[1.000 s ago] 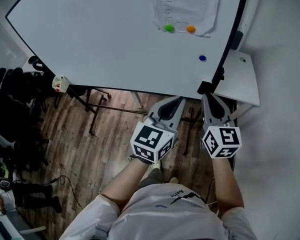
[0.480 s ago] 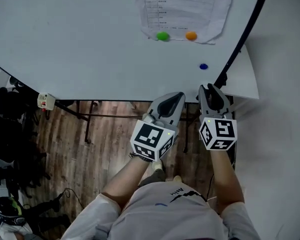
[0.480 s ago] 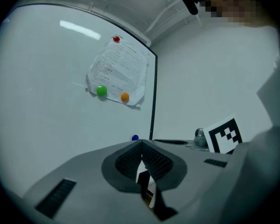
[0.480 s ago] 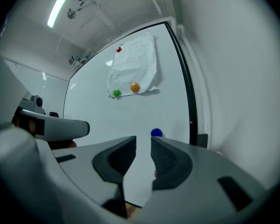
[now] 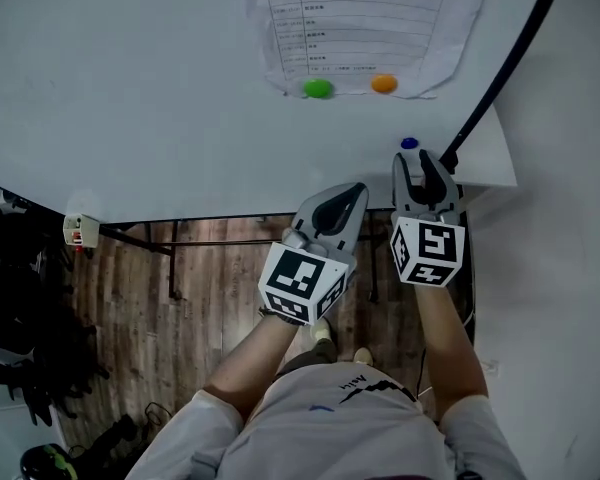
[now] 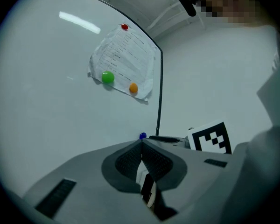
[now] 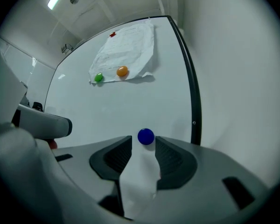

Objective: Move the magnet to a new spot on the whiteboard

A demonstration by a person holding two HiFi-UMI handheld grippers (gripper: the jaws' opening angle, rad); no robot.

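Note:
A small blue magnet (image 7: 145, 136) sticks to the whiteboard (image 5: 160, 88) near its lower right corner; it also shows in the head view as the blue magnet (image 5: 410, 144). My right gripper (image 7: 143, 144) is just short of it, jaws opening, the magnet right at the tips with no pad touching it. In the head view the right gripper (image 5: 421, 161) points up at the magnet. My left gripper (image 5: 352, 192) hangs to the left below the board's edge, jaws shut and empty; the left gripper view shows the left gripper (image 6: 141, 143) closed.
A printed sheet (image 5: 360, 23) is pinned to the board by a green magnet (image 5: 317, 88), an orange magnet (image 5: 383, 84) and a red magnet (image 7: 112, 34). The board's black frame (image 5: 500, 73) runs along its right side, a white wall beyond. Wooden floor and stand legs lie below.
The right gripper has risen from below the board's corner up to the blue magnet and its jaws have opened. The view has shifted toward the board. The left gripper stays shut.

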